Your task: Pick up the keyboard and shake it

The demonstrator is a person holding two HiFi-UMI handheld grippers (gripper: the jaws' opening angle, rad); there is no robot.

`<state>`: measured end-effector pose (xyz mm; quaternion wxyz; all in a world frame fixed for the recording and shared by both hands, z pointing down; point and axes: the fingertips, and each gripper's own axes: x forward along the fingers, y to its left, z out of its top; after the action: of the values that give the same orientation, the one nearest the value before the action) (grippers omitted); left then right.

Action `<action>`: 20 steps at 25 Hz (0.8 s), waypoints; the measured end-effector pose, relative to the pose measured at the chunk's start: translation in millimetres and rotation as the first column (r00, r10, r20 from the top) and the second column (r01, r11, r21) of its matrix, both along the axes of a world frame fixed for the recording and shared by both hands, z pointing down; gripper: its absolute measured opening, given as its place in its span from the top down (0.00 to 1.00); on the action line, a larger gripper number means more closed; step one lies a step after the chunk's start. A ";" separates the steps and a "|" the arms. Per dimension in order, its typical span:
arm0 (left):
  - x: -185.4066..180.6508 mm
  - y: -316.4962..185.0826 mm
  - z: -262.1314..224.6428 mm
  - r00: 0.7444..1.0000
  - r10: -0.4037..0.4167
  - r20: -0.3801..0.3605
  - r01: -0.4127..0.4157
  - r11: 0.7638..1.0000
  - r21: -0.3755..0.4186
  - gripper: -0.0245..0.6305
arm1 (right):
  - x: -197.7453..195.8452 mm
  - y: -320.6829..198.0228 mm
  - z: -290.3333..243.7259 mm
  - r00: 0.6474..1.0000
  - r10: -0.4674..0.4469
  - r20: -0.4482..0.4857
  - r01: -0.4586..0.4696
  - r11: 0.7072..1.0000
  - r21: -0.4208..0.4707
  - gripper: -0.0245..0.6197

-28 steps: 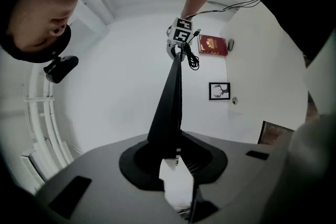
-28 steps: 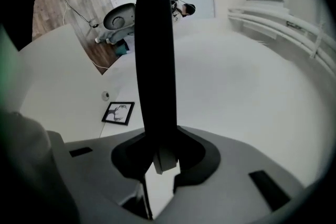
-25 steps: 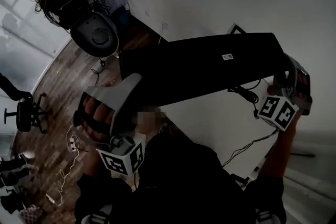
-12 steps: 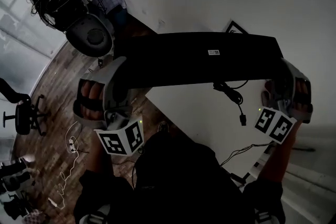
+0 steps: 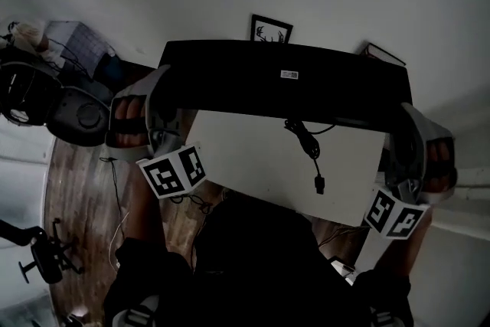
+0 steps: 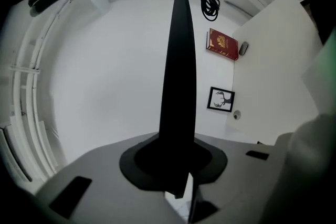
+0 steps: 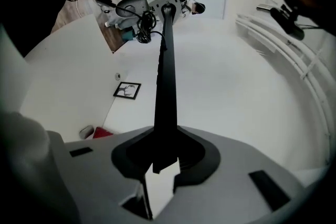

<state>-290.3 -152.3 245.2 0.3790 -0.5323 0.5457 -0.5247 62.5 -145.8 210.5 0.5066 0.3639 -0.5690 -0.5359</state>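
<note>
Keyboard [image 5: 245, 80]: long, flat, matte black, seemingly plastic.

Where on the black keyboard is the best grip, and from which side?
The two short ends, one gripper coming in from each side. The keyboard is long, flat and thin, so end grips should balance it. The left gripper and right gripper clamp it that way.

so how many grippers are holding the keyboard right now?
2: left gripper clamps the keyboard at its left end, right gripper at its right end. Neither is hidden.
</note>
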 end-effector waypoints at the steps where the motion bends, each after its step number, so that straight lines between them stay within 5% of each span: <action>1: 13.7 -11.3 4.6 0.999 0.039 -0.003 -0.039 0.999 -0.004 0.85 | 13.0 10.2 1.8 0.999 0.032 -0.005 -0.032 0.999 0.000 0.81; 5: 76.9 -39.0 19.3 0.986 0.163 -0.013 -0.164 0.986 -0.016 0.85 | 56.4 50.3 -2.1 0.996 0.093 -0.012 -0.093 0.996 0.014 0.81; 12: 190.3 -96.1 50.6 0.923 0.384 -0.030 -0.385 0.922 -0.038 0.85 | 90.9 71.7 -18.1 0.976 0.198 -0.095 -0.198 0.980 0.005 0.81; 16: 232.3 -82.1 41.5 0.865 0.502 -0.018 -0.501 0.865 0.015 0.85 | 126.1 94.2 -12.2 0.959 0.281 -0.037 -0.282 0.959 -0.013 0.81; 20: 242.2 -62.0 38.3 0.815 0.580 0.005 -0.580 0.815 0.009 0.85 | 169.5 125.6 19.7 0.904 0.420 0.074 -0.413 0.906 -0.094 0.81</action>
<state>-48.1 -214.3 283.5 0.5240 -0.6705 0.3602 -0.3822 232.0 -20.2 230.2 0.5959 0.4819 -0.5209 -0.3759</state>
